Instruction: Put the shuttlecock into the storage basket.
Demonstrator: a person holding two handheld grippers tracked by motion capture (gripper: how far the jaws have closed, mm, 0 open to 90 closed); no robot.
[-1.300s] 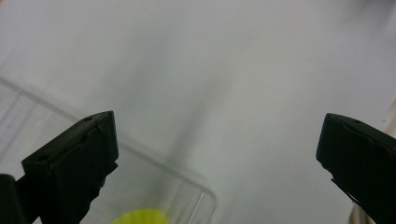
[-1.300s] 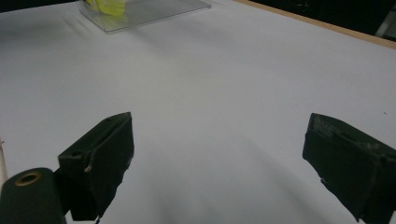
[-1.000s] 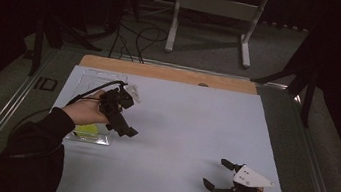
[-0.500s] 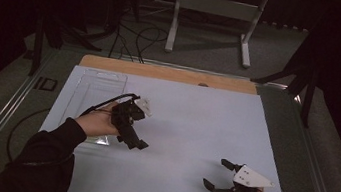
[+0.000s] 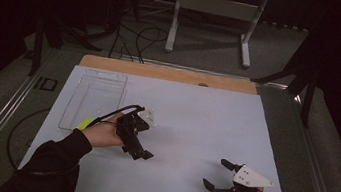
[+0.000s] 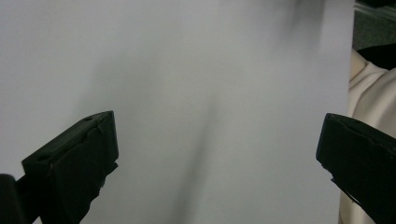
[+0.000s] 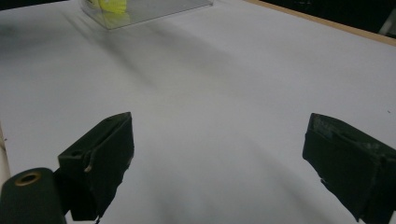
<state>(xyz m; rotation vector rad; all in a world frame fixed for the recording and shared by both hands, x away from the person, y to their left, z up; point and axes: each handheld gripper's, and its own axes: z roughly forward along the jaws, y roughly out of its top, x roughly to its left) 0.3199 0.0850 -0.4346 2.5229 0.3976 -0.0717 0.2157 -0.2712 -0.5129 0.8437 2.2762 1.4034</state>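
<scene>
My left gripper (image 5: 140, 151) is held in a hand over the white table (image 5: 195, 119), left of centre, jaws pointing down at the surface. In the left gripper view the left gripper (image 6: 217, 140) stands open, bare table between its jaws. My right gripper (image 5: 215, 173) rests near the front right edge, jaws aimed left. It is also open (image 7: 219, 140) with nothing between its jaws. A clear plastic tray (image 5: 95, 95) lies at the table's left. A small yellow object (image 5: 85, 123) sits at the tray's near end, also seen far off as the yellow object (image 7: 112, 5).
A wooden strip (image 5: 166, 73) runs along the table's far edge. Behind the table stand a white metal frame (image 5: 214, 6) and loose cables (image 5: 142, 34) on the floor. A pale garment (image 6: 369, 93) shows past the table edge in the left gripper view.
My left gripper has moved right and toward the near edge, away from the tray's near end. The right gripper has stayed put.
</scene>
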